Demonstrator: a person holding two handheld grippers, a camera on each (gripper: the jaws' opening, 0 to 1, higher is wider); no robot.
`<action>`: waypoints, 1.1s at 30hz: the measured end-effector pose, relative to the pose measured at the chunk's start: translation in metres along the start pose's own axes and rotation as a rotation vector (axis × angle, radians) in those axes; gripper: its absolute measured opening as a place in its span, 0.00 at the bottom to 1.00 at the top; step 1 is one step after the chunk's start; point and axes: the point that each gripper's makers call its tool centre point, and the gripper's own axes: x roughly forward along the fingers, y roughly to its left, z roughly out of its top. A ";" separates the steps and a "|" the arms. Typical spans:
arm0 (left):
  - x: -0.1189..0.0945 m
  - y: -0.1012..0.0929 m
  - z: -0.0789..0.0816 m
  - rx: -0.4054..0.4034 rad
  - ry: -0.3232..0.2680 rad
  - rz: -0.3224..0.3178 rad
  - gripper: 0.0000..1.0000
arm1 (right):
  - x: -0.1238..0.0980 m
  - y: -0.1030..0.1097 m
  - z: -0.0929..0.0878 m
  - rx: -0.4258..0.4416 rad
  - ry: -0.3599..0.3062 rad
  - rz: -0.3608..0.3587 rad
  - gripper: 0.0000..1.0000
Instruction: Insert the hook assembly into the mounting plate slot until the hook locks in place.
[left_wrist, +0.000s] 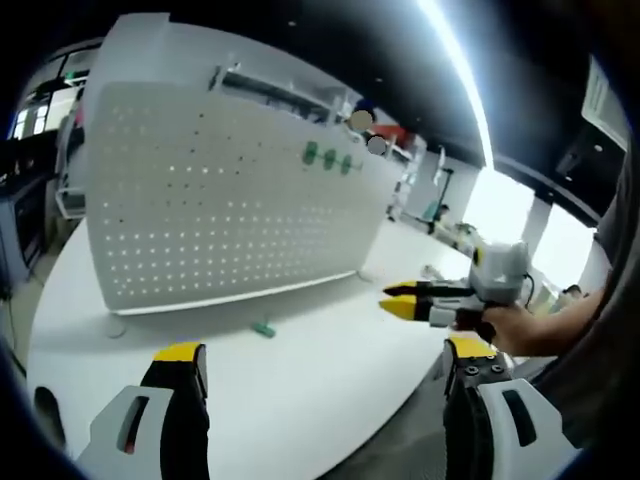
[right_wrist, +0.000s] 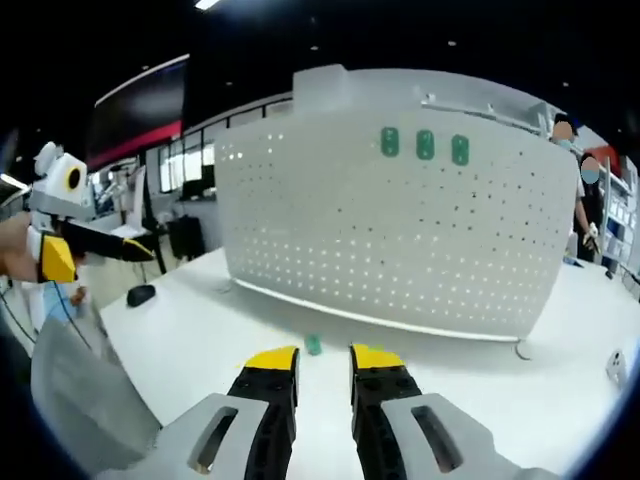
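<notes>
A white pegboard (left_wrist: 225, 200) stands upright on the white worktop (left_wrist: 300, 380), with 3 green hooks (right_wrist: 425, 144) in a row near its top edge. 1 more green hook (right_wrist: 313, 344) lies on the worktop just in front of the board's base. The left gripper (left_wrist: 325, 375) hangs above the worktop, fingers wide apart and empty. The right gripper (right_wrist: 323, 372) points at the loose hook, fingers a narrow gap apart, holding nothing.
</notes>
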 end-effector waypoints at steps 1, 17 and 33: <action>0.000 0.000 -0.003 -0.004 0.014 -0.001 1.00 | -0.001 0.003 -0.004 0.005 0.010 0.006 0.19; 0.006 0.002 -0.017 -0.018 0.051 0.002 0.99 | 0.011 0.034 -0.032 0.024 0.088 0.095 0.20; 0.008 0.013 -0.022 -0.037 0.077 0.012 0.98 | 0.071 0.031 -0.034 0.097 0.120 0.119 0.20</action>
